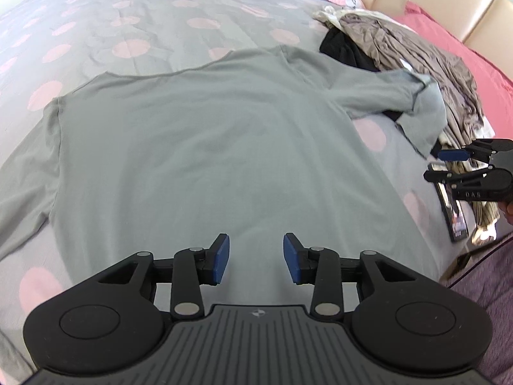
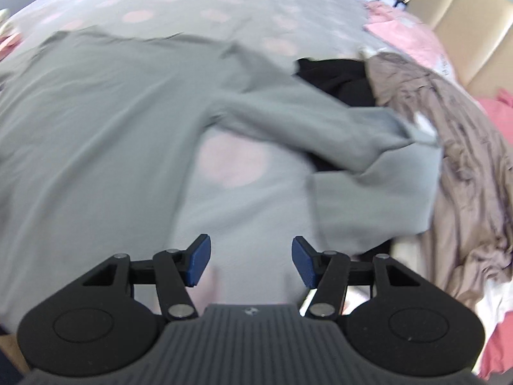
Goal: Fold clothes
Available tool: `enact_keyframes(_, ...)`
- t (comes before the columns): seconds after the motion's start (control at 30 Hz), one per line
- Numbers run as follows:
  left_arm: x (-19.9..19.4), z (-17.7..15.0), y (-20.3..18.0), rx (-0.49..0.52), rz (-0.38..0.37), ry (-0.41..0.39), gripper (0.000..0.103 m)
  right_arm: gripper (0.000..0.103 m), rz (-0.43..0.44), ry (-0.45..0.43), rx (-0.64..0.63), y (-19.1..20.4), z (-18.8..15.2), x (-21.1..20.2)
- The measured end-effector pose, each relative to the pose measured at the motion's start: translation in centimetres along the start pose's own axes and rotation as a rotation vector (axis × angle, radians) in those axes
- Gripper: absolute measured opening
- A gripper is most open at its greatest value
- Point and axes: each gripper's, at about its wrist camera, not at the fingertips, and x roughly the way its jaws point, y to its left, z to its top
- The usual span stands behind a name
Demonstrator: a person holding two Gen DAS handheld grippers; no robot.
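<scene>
Shirt (image 1: 198, 134) lies flat on the spotted bed (image 1: 144, 12), spread from 9 to 1 o'clock ahead of my left gripper (image 1: 256, 258), whose jaws are released over the hem with nothing between them. Its sleeve (image 2: 320, 128) runs to 2 o'clock of my right gripper (image 2: 251, 261), also released and empty over bare sheet. Clothes pile (image 2: 449, 147) at 3 o'clock.

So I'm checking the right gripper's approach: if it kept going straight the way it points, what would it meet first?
Probably the bare bedsheet, in the gap between the grey shirt's body and its folded sleeve. The right gripper is open and empty; depth is uncertain.
</scene>
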Motion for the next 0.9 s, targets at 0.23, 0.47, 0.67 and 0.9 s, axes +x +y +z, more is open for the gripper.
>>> enact_keyframes(0.23, 1.5, 1.8, 0.4, -0.037, -0.009, -0.02, 0.038, 0.056, -0.028, -0.017, 0.061, -3.9, 1.7, 3.5)
enact_keyframes(0.47, 3.3, 3.3, -0.4, -0.015, -0.06, -0.025, 0.042, 0.055, -0.023, 0.025, 0.199, -6.5, 2.7, 7.1)
enact_keyframes(0.67, 4.8, 3.8, -0.4, -0.018, -0.068, 0.001, 0.043, 0.033, 0.005, 0.056, 0.313, -8.6, 2.7, 8.7)
enact_keyframes(0.9, 4.7, 3.7, 0.2, -0.045, -0.056, 0.0, 0.043, 0.008, -0.021, 0.056, 0.358, -8.8, 3.3, 7.1)
